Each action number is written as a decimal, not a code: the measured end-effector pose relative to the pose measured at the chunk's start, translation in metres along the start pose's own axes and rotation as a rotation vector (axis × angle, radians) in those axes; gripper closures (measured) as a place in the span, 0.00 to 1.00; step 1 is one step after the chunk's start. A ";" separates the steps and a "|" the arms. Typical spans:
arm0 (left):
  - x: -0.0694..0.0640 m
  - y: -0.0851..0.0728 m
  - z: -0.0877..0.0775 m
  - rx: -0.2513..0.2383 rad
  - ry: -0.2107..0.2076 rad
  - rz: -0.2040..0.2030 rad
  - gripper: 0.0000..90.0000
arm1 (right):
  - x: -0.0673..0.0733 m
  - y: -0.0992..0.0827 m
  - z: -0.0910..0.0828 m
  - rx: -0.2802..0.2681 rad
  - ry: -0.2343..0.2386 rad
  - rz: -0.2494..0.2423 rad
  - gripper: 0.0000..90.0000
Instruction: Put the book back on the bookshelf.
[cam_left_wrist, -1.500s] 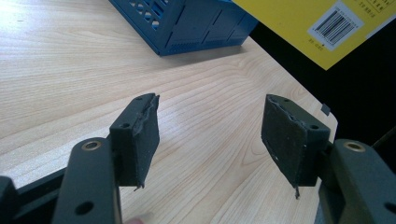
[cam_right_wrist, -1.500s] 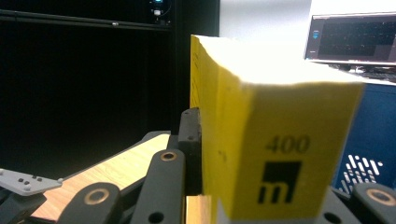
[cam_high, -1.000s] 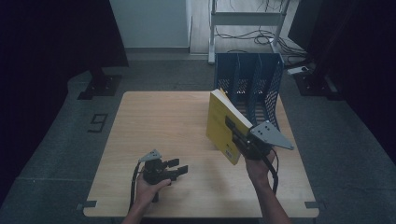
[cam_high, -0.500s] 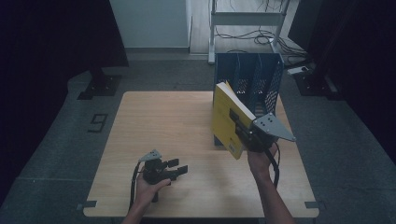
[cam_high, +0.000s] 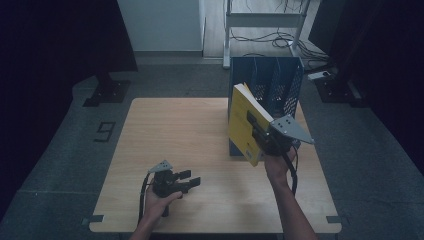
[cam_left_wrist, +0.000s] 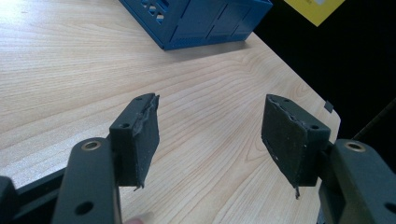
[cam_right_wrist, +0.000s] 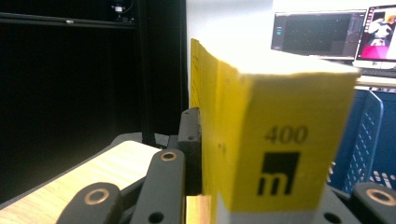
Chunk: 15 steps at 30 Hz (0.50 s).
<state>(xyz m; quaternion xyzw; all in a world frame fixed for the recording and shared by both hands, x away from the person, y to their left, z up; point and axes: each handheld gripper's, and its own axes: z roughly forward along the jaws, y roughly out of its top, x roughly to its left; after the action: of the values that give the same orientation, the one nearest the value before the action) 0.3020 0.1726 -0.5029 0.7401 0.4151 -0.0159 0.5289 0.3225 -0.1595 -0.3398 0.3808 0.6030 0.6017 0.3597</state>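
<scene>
The light wooden counter is viewed from above and in front. The blue perforated metal file rack, seen from low and near in the left gripper view, is also seen in the high view.

Left tongs low near the surface's front edge, jaws wide apart, nothing between. Right tongs raised toward the right edge, forearm stretched forward, jaws clamped.
</scene>
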 end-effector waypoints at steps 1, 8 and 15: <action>0.000 0.000 0.000 0.001 0.000 -0.001 0.41 | -0.001 0.000 0.001 0.001 -0.003 0.002 0.83; 0.001 0.000 0.000 0.002 0.001 -0.001 0.41 | -0.009 -0.002 0.009 0.016 -0.018 0.023 0.83; 0.002 -0.001 0.001 0.008 0.000 -0.004 0.41 | -0.015 0.000 0.017 0.018 -0.042 0.026 0.83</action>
<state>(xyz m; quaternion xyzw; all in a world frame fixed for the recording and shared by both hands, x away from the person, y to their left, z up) 0.3034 0.1734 -0.5046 0.7413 0.4166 -0.0186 0.5260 0.3440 -0.1652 -0.3405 0.4045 0.5955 0.5928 0.3610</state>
